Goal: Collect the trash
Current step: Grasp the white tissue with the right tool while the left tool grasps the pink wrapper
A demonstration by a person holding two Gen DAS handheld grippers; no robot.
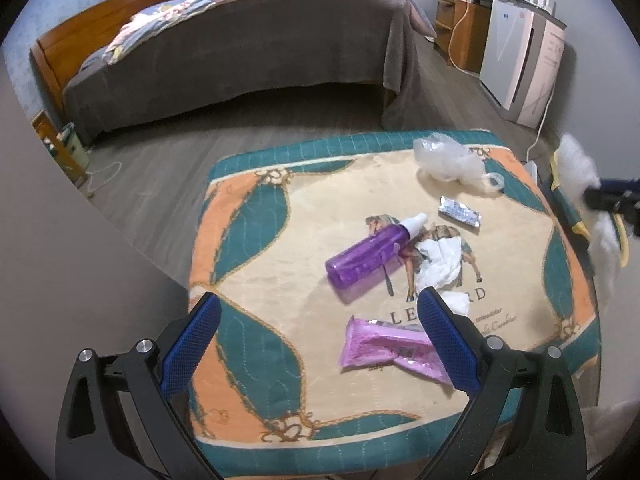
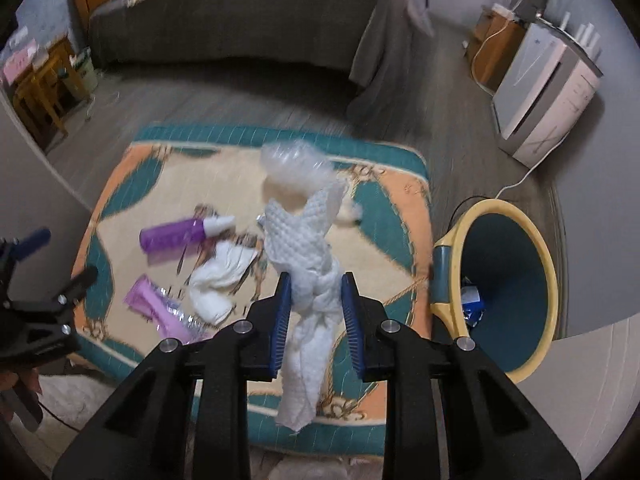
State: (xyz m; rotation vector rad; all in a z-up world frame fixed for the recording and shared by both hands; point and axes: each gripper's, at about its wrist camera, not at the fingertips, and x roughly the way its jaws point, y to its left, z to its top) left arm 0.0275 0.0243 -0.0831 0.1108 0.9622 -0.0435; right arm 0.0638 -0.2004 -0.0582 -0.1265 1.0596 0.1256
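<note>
My right claw (image 2: 314,300) is squeezing a white paper towel (image 2: 304,256). The towel is bunched up between the two blue pads (image 2: 280,316). One end sticks up past the tips, and the other end hangs down toward my camera. The towel is up in the air above the mat (image 2: 372,216), not lying on it.

My left claw (image 1: 320,336) is wide open with nothing in it. It hangs over the near part of the mat (image 1: 256,264). A pink wrapper (image 1: 384,348) lies just under it, close to the right pad (image 1: 448,344), but I cannot tell if they touch.

More trash lies on the mat. A purple bottle (image 1: 368,252) with a white cap is on its side in the middle. A crumpled white tissue (image 1: 440,260) sits right beside the bottle. A small silver packet (image 1: 460,213) is a bit farther back. A clear plastic bag (image 1: 448,158) is scrunched up near the far edge.

The bin (image 2: 508,280) stands on the floor just beside the mat, on the right. It is teal inside with a yellow rim. Something blue and white is at the bottom.

A bed (image 1: 248,56) with a gray cover is behind the mat. A white machine (image 1: 520,60) stands by the wall on the right.
</note>
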